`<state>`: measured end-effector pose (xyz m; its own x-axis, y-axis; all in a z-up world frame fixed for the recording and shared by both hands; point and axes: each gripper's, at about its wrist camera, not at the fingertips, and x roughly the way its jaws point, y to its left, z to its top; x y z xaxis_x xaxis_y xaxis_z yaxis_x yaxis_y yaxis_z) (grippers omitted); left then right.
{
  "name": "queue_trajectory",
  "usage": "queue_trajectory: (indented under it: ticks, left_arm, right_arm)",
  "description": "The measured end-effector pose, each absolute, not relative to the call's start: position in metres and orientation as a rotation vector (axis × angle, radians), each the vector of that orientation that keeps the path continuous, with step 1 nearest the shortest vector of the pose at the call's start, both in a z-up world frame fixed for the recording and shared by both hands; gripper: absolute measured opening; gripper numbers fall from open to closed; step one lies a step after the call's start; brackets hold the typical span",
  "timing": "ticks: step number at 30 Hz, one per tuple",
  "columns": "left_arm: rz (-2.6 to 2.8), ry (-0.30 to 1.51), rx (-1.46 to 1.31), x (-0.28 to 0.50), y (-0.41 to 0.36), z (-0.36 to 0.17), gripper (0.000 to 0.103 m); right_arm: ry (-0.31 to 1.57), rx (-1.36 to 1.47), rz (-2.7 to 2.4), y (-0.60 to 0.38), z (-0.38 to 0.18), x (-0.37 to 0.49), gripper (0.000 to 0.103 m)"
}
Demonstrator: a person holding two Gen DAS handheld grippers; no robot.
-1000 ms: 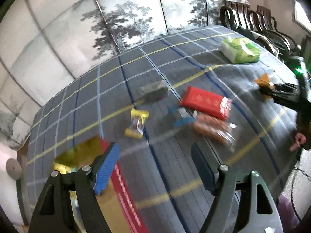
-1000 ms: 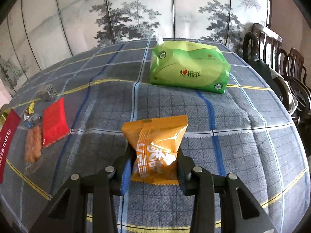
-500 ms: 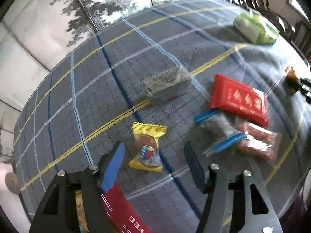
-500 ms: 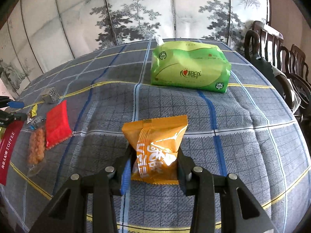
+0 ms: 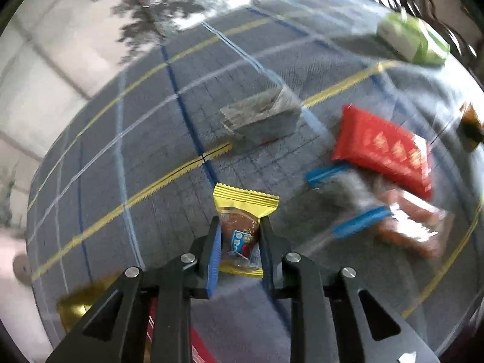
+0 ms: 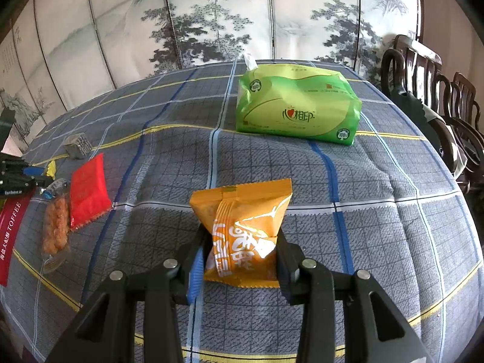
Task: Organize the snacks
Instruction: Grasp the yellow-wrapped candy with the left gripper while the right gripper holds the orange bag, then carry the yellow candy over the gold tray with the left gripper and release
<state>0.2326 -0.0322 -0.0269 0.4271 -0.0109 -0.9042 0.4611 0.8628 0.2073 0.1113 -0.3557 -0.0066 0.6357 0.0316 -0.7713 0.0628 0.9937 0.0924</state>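
Spread across the whole scene, a round worktop (image 6: 393, 211) under a grey-blue plaid cloth, backed by a painted screen (image 6: 211, 24) of pines. Farthest back on it, a green tissue pack (image 6: 298, 106), lying flat. At the near left edge, a red toffee box (image 6: 10, 236), partly out of frame. Beside that, a red packet (image 6: 87, 190) touching a clear bag of orange snacks (image 6: 54, 230), with a grey block (image 5: 260, 115) well beyond them. Gripped upright in the right tongs (image 6: 239, 254), an orange pouch (image 6: 242, 227), pinched by its sides above the cloth. Smallest of all, a yellow candy (image 5: 243, 227) lying on the cloth near the worktop's left side, squeezed between the pads of the left tongs (image 5: 239, 239), both pressing its clear middle.
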Motion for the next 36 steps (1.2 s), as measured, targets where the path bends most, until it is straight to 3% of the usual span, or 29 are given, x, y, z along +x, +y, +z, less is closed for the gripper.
queue_trajectory:
  ticks: [14, 36]
  left_arm:
    - [-0.135, 0.825, 0.363, 0.078, -0.052, 0.089, 0.02]
    - [0.027, 0.806, 0.285, 0.028, 0.021, 0.1, 0.021]
  right_arm:
    - [0.885, 0.103, -0.028, -0.355, -0.007, 0.111, 0.04]
    - [0.897, 0.046, -0.06, -0.349, -0.007, 0.112, 0.04]
